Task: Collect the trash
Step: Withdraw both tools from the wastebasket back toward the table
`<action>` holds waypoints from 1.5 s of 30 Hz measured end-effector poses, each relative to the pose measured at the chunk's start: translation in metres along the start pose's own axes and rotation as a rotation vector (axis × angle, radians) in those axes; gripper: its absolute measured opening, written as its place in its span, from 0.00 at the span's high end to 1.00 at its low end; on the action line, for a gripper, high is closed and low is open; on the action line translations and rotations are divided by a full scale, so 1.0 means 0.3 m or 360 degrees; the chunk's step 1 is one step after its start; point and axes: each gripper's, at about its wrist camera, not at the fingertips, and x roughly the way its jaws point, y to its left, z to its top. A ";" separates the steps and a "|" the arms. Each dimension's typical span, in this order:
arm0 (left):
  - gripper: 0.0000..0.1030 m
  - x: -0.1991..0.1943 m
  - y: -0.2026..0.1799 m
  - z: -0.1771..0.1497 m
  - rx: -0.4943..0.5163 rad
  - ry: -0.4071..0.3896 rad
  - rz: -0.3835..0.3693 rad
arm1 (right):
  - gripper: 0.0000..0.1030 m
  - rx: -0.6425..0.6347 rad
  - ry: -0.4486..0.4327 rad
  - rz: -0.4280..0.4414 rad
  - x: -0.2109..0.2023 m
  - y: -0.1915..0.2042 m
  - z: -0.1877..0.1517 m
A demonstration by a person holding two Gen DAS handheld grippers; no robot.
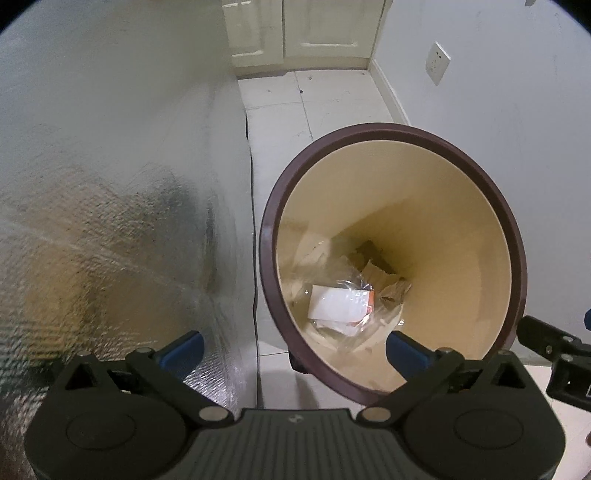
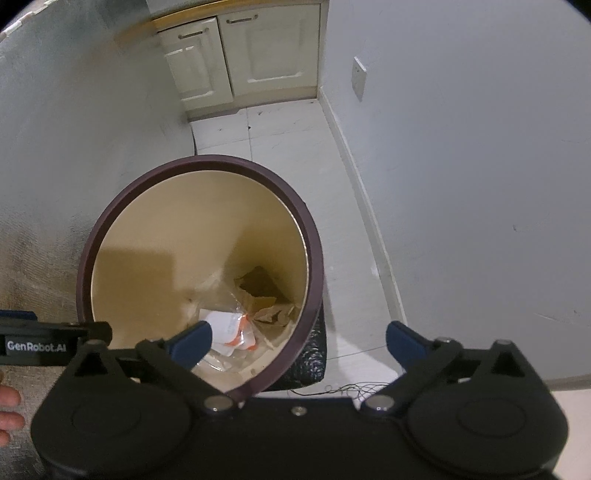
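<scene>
Crinkly clear plastic and white-and-orange paper wrappers (image 1: 340, 304) at the bottom of the cream bin (image 1: 461, 236) look light and limp, so I'd pinch a bunched fold, while my left hand-held gripper (image 1: 294, 345) and right hand-held gripper (image 2: 299, 338) both hang wide open, empty, above its brown rim.

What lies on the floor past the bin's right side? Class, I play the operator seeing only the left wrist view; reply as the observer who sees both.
Observer: A thin tangle of wire lies on the floor by the bin.
Operator: Is the right claw carrying anything?
Observer: No; the right claw is open and empty, one finger above the bin's opening.
Operator: Do the cabinet doors have handles?
Observer: Yes, a metal bar handle near each door's top.
</scene>
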 end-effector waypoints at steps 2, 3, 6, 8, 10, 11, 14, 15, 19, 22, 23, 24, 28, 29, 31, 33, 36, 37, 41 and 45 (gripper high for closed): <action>0.00 -0.011 0.010 -0.013 -0.0011 -0.0008 0.0005 | 0.00 0.0000 -0.0008 -0.0011 -0.010 -0.004 -0.014; 0.00 -0.018 0.015 -0.022 -0.0016 -0.0012 0.0008 | 0.00 -0.0001 -0.0009 -0.0021 -0.013 -0.008 -0.019; 0.00 -0.037 0.022 -0.042 -0.0017 -0.0028 0.0012 | 0.00 -0.0001 -0.0016 -0.0030 -0.027 -0.019 -0.033; 0.00 -0.055 0.023 -0.057 -0.0015 -0.0039 0.0009 | 0.00 0.0002 -0.0029 -0.0036 -0.039 -0.022 -0.042; 0.00 -0.075 0.022 -0.072 -0.0013 -0.0057 0.0003 | 0.00 0.0009 -0.0042 -0.0035 -0.054 -0.032 -0.054; 0.00 -0.088 0.023 -0.079 -0.0013 -0.0069 0.0000 | 0.00 0.0011 -0.0048 -0.0036 -0.062 -0.036 -0.060; 0.00 -0.126 0.021 -0.095 -0.0016 -0.0107 -0.0017 | 0.00 0.0013 -0.0076 -0.0048 -0.093 -0.044 -0.082; 0.00 -0.141 0.018 -0.101 -0.0014 -0.0124 -0.0022 | 0.00 0.0013 -0.0087 -0.0050 -0.105 -0.048 -0.088; 0.00 -0.216 0.001 -0.131 0.0022 -0.0214 -0.0045 | 0.00 0.0011 -0.0153 -0.0056 -0.170 -0.059 -0.118; 0.00 -0.270 -0.004 -0.160 0.0032 -0.0273 -0.0067 | 0.00 0.0019 -0.0199 -0.0074 -0.222 -0.074 -0.144; 0.00 -0.287 -0.007 -0.171 0.0041 -0.0290 -0.0072 | 0.00 0.0021 -0.0212 -0.0085 -0.239 -0.076 -0.153; 0.00 -0.302 -0.011 -0.183 0.0052 -0.0308 -0.0074 | 0.00 0.0024 -0.0231 -0.0090 -0.258 -0.081 -0.162; 0.00 -0.368 -0.022 -0.227 0.0095 -0.0389 -0.0094 | 0.00 0.0043 -0.0311 -0.0088 -0.339 -0.101 -0.197; 0.00 -0.384 -0.024 -0.239 0.0102 -0.0408 -0.0104 | 0.00 0.0045 -0.0337 -0.0089 -0.363 -0.104 -0.206; 0.00 -0.416 -0.023 -0.261 0.0106 -0.0448 -0.0123 | 0.00 0.0045 -0.0392 -0.0088 -0.412 -0.109 -0.227; 0.00 -0.447 -0.019 -0.282 0.0107 -0.0487 -0.0142 | 0.00 0.0048 -0.0440 -0.0084 -0.457 -0.110 -0.247; 0.00 -0.503 -0.012 -0.318 0.0115 -0.0558 -0.0171 | 0.00 0.0055 -0.0520 -0.0077 -0.527 -0.117 -0.283; 0.00 -0.520 -0.007 -0.328 0.0116 -0.0578 -0.0182 | 0.00 0.0056 -0.0546 -0.0074 -0.550 -0.119 -0.296; 0.00 -0.592 0.011 -0.372 0.0123 -0.0671 -0.0230 | 0.00 0.0061 -0.0650 -0.0064 -0.635 -0.118 -0.331; 0.00 -0.667 0.027 -0.418 0.0142 -0.0782 -0.0241 | 0.00 0.0075 -0.0736 -0.0036 -0.707 -0.126 -0.365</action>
